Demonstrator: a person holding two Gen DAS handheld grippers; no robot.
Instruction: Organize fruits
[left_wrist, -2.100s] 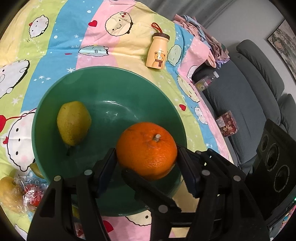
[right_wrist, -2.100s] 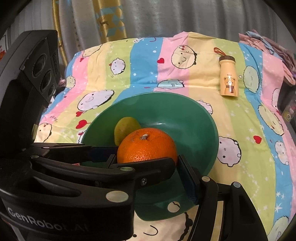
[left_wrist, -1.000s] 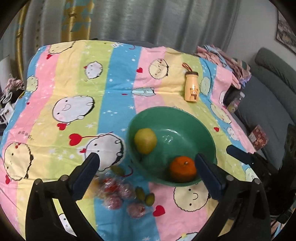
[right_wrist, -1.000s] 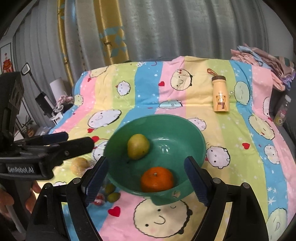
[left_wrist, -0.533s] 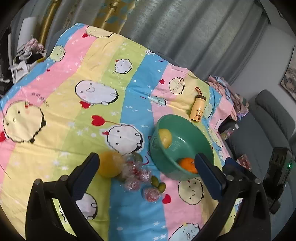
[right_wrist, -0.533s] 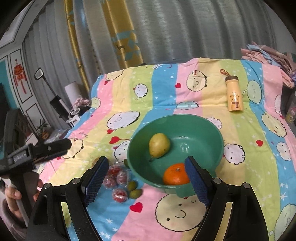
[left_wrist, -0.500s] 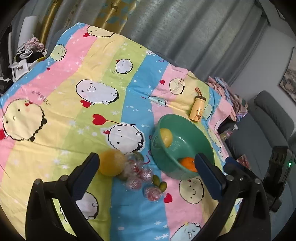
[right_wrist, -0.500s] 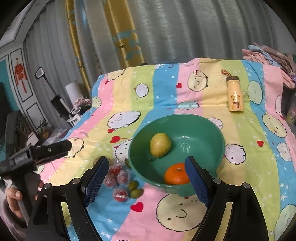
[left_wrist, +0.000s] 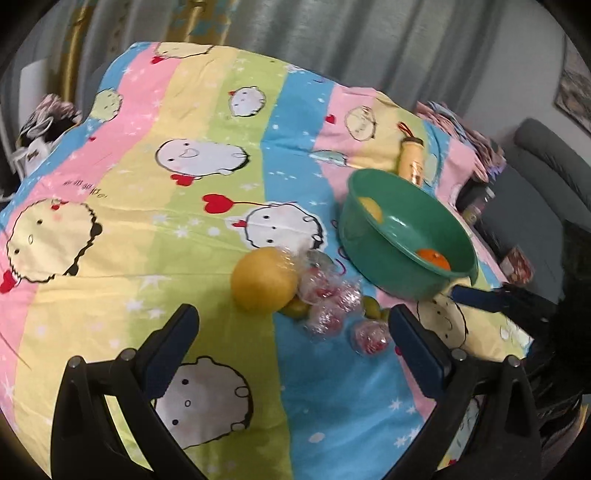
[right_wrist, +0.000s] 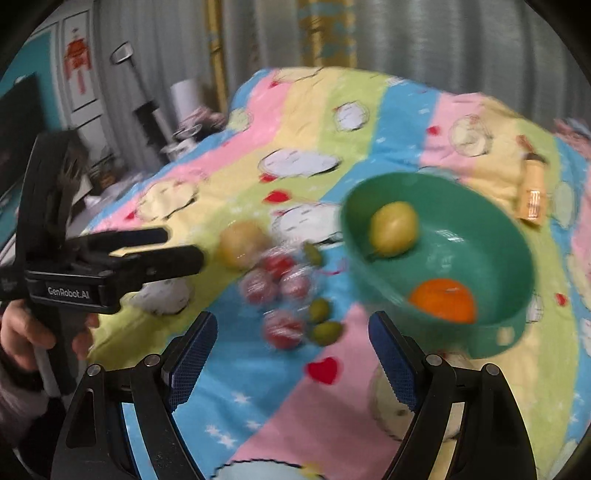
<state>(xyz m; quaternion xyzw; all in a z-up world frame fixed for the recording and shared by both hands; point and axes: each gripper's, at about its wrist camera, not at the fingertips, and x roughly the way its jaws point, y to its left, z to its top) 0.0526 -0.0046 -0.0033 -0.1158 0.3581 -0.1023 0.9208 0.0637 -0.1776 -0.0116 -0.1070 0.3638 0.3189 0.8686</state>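
With a pear (right_wrist: 393, 229) and an orange (right_wrist: 441, 299) in the green bowl (right_wrist: 495, 236), both tools, left tool (left_wrist: 291, 332) and right tool (right_wrist: 291, 345), gape empty toward the loose fruit (left_wrist: 264, 280) on the bed, likely next to be grasped.

The right wrist view is smeared all over, so the red wrapped fruits (right_wrist: 281, 291) look like fuzzy blobs. In the left wrist view the bowl's (left_wrist: 373, 254) wall hides most of the pear (left_wrist: 370, 209) and orange (left_wrist: 433, 257). The bottle (left_wrist: 412, 163) at one o'clock is half hidden.
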